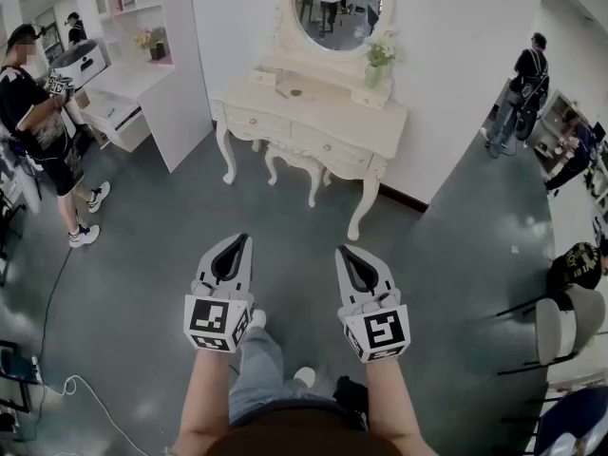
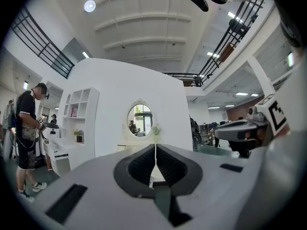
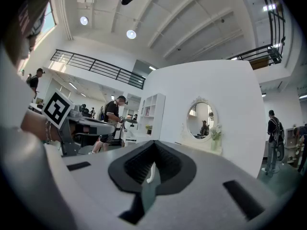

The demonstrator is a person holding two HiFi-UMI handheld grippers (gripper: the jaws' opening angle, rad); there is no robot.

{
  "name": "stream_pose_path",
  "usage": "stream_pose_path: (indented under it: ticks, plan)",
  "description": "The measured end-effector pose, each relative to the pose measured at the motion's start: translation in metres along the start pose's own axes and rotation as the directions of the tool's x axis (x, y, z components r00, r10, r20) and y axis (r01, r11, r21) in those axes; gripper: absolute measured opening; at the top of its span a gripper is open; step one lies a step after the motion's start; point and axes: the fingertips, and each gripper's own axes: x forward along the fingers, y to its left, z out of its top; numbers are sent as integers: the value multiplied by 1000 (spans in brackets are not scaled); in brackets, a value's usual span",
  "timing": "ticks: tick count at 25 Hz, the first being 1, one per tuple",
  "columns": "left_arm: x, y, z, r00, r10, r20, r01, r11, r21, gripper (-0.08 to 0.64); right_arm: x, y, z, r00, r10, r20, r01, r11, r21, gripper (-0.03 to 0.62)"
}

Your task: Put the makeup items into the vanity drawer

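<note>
A cream vanity (image 1: 366, 126) stands against the white wall (image 1: 237, 8), well ahead of both grippers, with its oval mirror (image 1: 334, 3) above the surface. The left gripper (image 1: 243, 239) and right gripper (image 1: 343, 251) are level, side by side over the grey floor (image 1: 152, 245). Their jaws are pressed together with nothing between them. The vanity's front drawers (image 1: 255, 122) are closed. A few small items (image 1: 292, 91) lie on the surface, too small to identify.
</note>
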Motion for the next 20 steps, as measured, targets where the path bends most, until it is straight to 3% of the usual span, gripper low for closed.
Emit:
stream_pose_path:
  ticks: [10, 16, 20]
  plan:
    - [33, 57, -3, 1000, -4, 5, 4, 1000, -2, 6, 64, -2, -1, 999, -43, -4, 43, 998, 39, -2]
    - [71, 106, -5, 1000, -22, 13, 22, 1000, -3, 6, 120, -16, 4, 994, -104, 24, 100, 988, 115, -2]
    - [110, 144, -6, 999, -39, 13, 39, 999, -10, 6, 171, -22, 5, 994, -113, 11, 111, 989, 93, -2]
